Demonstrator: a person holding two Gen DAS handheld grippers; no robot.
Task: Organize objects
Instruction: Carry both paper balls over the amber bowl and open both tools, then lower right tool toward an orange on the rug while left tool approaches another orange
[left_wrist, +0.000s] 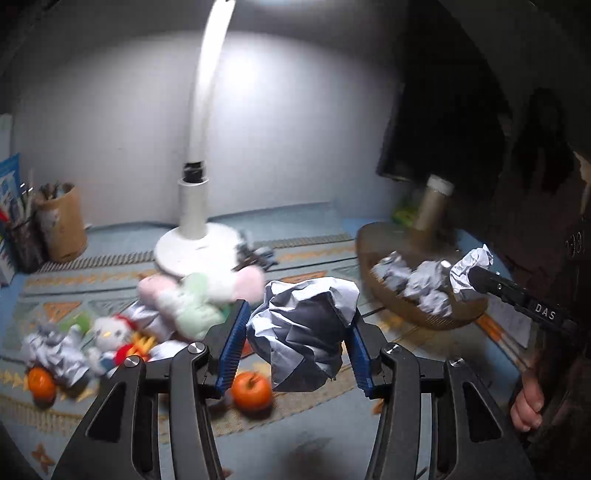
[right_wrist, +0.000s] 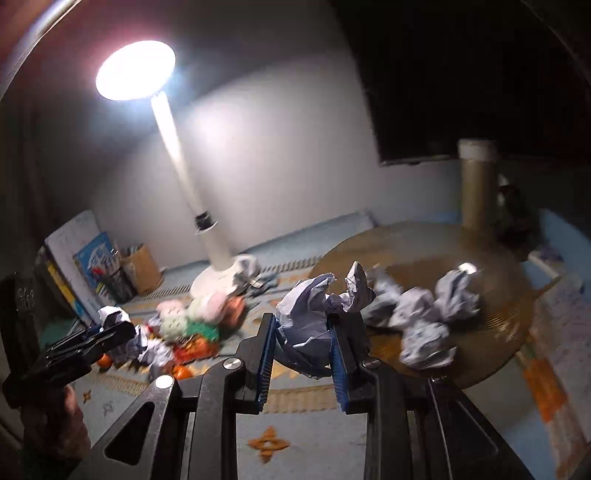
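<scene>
My left gripper (left_wrist: 299, 314) is shut on a large crumpled paper ball (left_wrist: 303, 339), held between its blue pads above the patterned tablecloth. My right gripper (right_wrist: 301, 321) is shut on a smaller crumpled paper (right_wrist: 310, 295), which sticks up past its fingertips. That same right gripper (left_wrist: 471, 275) shows in the left wrist view with its paper at the rim of a round woven basket (left_wrist: 384, 243). The basket (right_wrist: 424, 243) holds several paper balls (right_wrist: 424, 314). In the right wrist view the left gripper (right_wrist: 125, 328) sits far left with paper at its tip.
A white lamp (left_wrist: 195, 236) stands at the back centre. Plush toys (left_wrist: 192, 299), more crumpled paper (left_wrist: 55, 350) and oranges (left_wrist: 251, 391) lie left of centre. Pen holders (left_wrist: 62, 221) and books stand at the far left. A cardboard tube (left_wrist: 432, 206) rises behind the basket.
</scene>
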